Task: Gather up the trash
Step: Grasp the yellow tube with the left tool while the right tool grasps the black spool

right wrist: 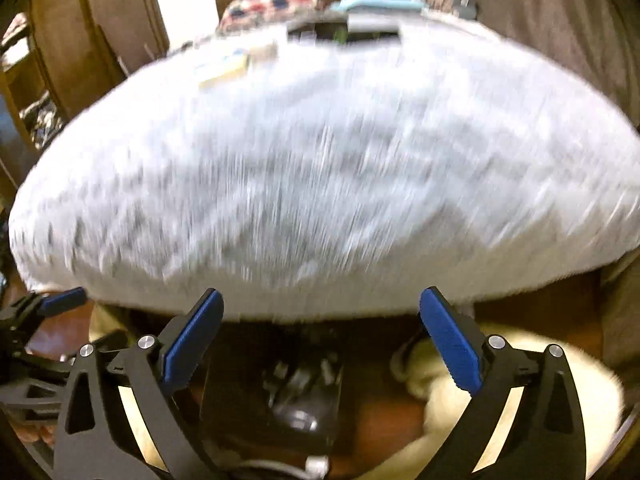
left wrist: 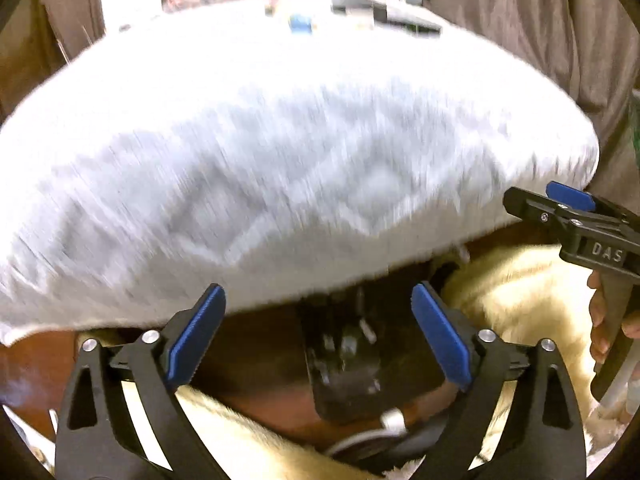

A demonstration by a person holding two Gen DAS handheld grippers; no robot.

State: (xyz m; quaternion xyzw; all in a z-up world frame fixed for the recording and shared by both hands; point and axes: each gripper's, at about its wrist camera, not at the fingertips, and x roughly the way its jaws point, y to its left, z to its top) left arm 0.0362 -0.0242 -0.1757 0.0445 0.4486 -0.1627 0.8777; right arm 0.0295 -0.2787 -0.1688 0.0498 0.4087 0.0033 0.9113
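Two tongs, left tongs [left wrist: 318, 330] and right tongs [right wrist: 320, 338], both spread apart and holding nothing, ahead of them one bed [right wrist: 320, 168] under a pale blurred cover, small blurred litter [right wrist: 236, 66] far beyond the tips.

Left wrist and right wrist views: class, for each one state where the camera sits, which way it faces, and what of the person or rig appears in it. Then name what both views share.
Left wrist: sits behind the open left gripper, facing forward and down at the white cloth-covered table; the right gripper and the person's fingers show at right.
Right wrist: sits behind the open right gripper, facing the same table; the left gripper shows at left.
Shared: table, black box on the floor, cream fleece.
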